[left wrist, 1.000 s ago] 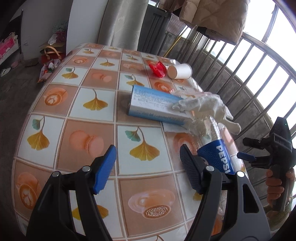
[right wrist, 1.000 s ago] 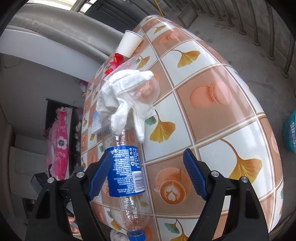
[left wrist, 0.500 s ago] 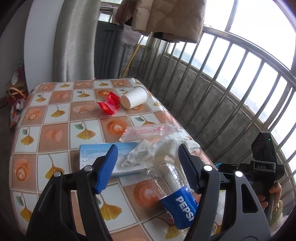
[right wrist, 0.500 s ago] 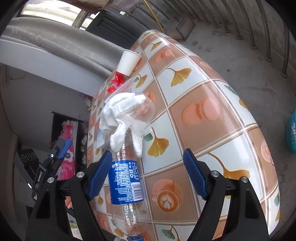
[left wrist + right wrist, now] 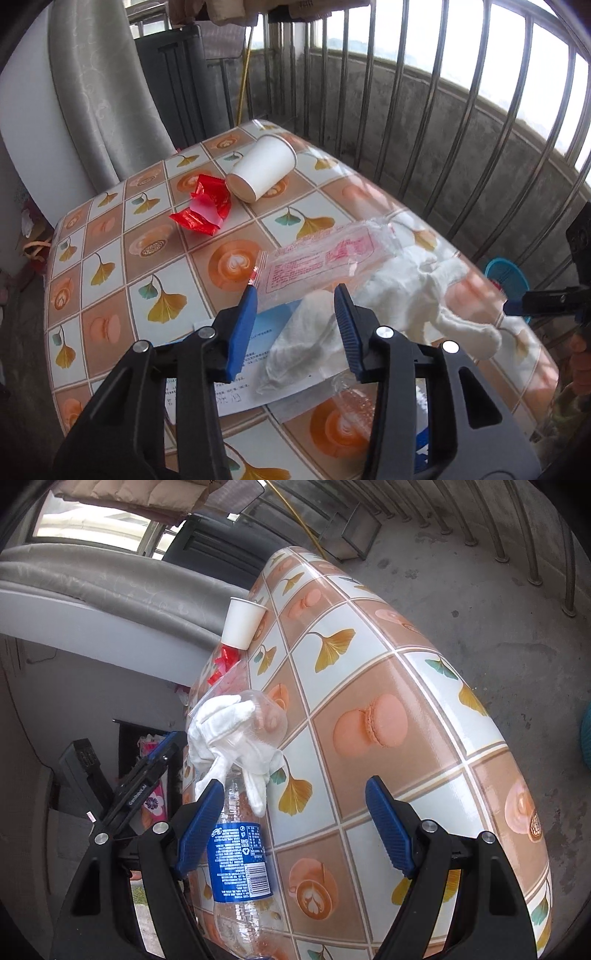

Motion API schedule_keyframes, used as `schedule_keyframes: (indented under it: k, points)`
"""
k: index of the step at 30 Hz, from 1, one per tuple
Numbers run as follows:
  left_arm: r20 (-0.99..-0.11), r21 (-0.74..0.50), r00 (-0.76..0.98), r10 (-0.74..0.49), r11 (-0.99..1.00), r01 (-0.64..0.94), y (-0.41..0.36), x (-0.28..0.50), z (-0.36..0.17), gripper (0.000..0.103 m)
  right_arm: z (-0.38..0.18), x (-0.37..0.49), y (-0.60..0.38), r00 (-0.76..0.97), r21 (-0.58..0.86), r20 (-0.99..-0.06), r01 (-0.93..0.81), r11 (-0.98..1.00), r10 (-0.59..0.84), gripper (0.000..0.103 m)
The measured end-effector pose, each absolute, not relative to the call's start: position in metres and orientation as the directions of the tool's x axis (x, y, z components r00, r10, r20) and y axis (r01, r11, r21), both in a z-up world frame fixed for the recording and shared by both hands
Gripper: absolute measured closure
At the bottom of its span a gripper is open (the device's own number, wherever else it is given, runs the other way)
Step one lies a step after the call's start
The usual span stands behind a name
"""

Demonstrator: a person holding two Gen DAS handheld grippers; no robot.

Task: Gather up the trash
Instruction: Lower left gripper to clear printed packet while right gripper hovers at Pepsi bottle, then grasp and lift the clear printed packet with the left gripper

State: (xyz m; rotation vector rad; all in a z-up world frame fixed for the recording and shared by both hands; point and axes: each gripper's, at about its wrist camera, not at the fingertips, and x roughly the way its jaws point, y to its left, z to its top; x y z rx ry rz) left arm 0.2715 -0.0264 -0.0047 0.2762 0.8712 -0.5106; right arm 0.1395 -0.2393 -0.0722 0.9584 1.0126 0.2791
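Trash lies on a table with a tiled ginkgo-leaf cover (image 5: 110, 266). My left gripper (image 5: 295, 326) hangs over a clear wrapper with red print (image 5: 321, 262) and a crumpled white tissue (image 5: 303, 350). Its jaws are closing and the pads press on nothing. Under the tissue lies a blue and white box (image 5: 255, 354). A white glove (image 5: 229, 727) is draped over a clear bottle with a blue label (image 5: 240, 856). My right gripper (image 5: 295, 827) stands open, its left finger (image 5: 197, 829) right beside the bottle. A tipped paper cup (image 5: 264, 168) and a red wrapper (image 5: 207, 212) lie farther back.
A metal railing (image 5: 461, 122) runs close behind the table's right side. A blue basket (image 5: 506, 275) stands on the floor below that edge. A grey curtain (image 5: 99, 96) and a dark panel stand behind the table. My right gripper (image 5: 546, 299) shows at the right edge of the left wrist view.
My left gripper has swung across the table and rolled, from the bare cover to above the wrapper and tissue, and its jaws have narrowed. The right gripper has shifted a little, still open.
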Motion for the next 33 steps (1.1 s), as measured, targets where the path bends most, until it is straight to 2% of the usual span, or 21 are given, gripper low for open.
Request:
schedule_keyframes:
  k: [6, 14, 17, 20, 23, 31, 32, 33]
  points:
    - [-0.821, 0.069, 0.483, -0.304, 0.787, 0.613, -0.042, 0.279, -0.019, 0.062, -0.080, 0.140, -0.245, 0.538, 0.796, -0.583, 0.224, 0.563, 0.609, 0.026]
    - [-0.845, 0.006, 0.427, -0.321, 0.794, 0.608, -0.050, 0.304, -0.034, 0.061, -0.084, 0.140, -0.247, 0.534, 0.801, -0.580, 0.233, 0.552, 0.616, 0.026]
    - [-0.846, -0.040, 0.410, -0.342, 0.807, 0.589, -0.048, 0.310, -0.036, 0.084, -0.085, 0.140, -0.247, 0.532, 0.801, -0.580, 0.234, 0.551, 0.617, 0.026]
    - [-0.838, -0.072, 0.411, -0.359, 0.820, 0.567, -0.045, 0.314, -0.036, 0.097, -0.085, 0.140, -0.246, 0.529, 0.800, -0.581, 0.234, 0.552, 0.618, 0.026]
    - [-0.826, -0.093, 0.424, -0.371, 0.832, 0.547, -0.041, 0.317, -0.034, 0.103, -0.085, 0.140, -0.246, 0.529, 0.799, -0.583, 0.234, 0.554, 0.617, 0.026]
    - [-0.794, -0.117, 0.465, -0.391, 0.849, 0.515, -0.030, 0.318, -0.021, 0.103, -0.081, 0.140, -0.244, 0.529, 0.791, -0.591, 0.235, 0.565, 0.608, 0.026]
    - [-0.797, -0.131, 0.459, -0.392, 0.855, 0.502, -0.027, 0.321, -0.020, 0.102, -0.080, 0.140, -0.243, 0.530, 0.790, -0.592, 0.234, 0.567, 0.607, 0.026]
    - [-0.802, -0.159, 0.447, -0.396, 0.863, 0.479, -0.022, 0.326, -0.021, 0.097, -0.079, 0.140, -0.243, 0.530, 0.790, -0.593, 0.234, 0.567, 0.606, 0.026]
